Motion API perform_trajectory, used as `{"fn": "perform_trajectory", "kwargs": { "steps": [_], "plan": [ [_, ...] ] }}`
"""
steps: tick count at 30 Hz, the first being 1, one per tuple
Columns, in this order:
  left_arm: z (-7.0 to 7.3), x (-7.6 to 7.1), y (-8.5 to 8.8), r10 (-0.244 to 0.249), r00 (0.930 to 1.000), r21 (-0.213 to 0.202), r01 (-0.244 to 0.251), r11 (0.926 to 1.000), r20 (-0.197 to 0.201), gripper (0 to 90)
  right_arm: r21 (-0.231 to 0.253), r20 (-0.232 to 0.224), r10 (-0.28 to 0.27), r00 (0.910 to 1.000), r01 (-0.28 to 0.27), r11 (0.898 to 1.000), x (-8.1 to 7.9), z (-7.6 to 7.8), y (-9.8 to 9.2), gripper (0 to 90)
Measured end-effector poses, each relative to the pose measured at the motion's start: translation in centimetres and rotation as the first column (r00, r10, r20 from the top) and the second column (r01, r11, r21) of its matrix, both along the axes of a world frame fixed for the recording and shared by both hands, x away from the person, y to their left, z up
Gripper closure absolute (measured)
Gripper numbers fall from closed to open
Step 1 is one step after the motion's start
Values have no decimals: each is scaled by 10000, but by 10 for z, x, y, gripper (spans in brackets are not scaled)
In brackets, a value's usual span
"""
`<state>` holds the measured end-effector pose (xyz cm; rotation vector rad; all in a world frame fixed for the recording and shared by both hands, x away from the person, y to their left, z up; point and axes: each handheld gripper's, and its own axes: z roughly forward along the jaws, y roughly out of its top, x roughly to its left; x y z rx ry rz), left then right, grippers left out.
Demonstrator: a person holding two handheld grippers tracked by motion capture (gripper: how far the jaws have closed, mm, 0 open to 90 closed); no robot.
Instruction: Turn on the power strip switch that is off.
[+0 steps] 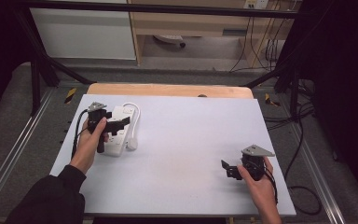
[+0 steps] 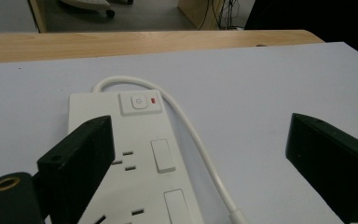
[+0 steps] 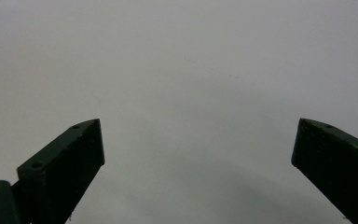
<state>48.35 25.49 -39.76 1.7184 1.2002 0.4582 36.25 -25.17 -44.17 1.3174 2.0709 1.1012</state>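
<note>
White power strip [image 2: 135, 154] under left gripper [image 2: 200, 154], jaws wide apart.

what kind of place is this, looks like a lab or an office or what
Probably a lab or workshop test station: a black metal frame surrounds the white-topped table, loose black cables trail over the grey floor, and a white plastic power strip lies out.

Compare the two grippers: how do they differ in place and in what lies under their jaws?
The left gripper hangs over the white power strip at the table's far left; the right gripper is near the front right, over bare table. Both have jaws spread wide, holding nothing.
</note>
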Motion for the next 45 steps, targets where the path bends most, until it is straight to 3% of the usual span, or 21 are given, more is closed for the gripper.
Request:
{"fn": "perform_trajectory", "kwargs": {
  "steps": [12, 21, 45],
  "plan": [
    [10, -17, 2, -448, 9989, -5, 448, 9990, -152, 76, 7, 52, 43, 10000, -43, 10000, 0, 0, 0, 25],
    [16, -34, 13, -614, 9978, 60, 615, 9981, -245, 76, -37, 14, 61, 10000, -61, 10000, 0, 0, 1, 25],
    [27, -92, 44, -695, 9975, 128, 694, 9975, 138, 73, -22, 29, 33, 10000, -33, 10000, 0, 0, 1, 25]
  ]
}}
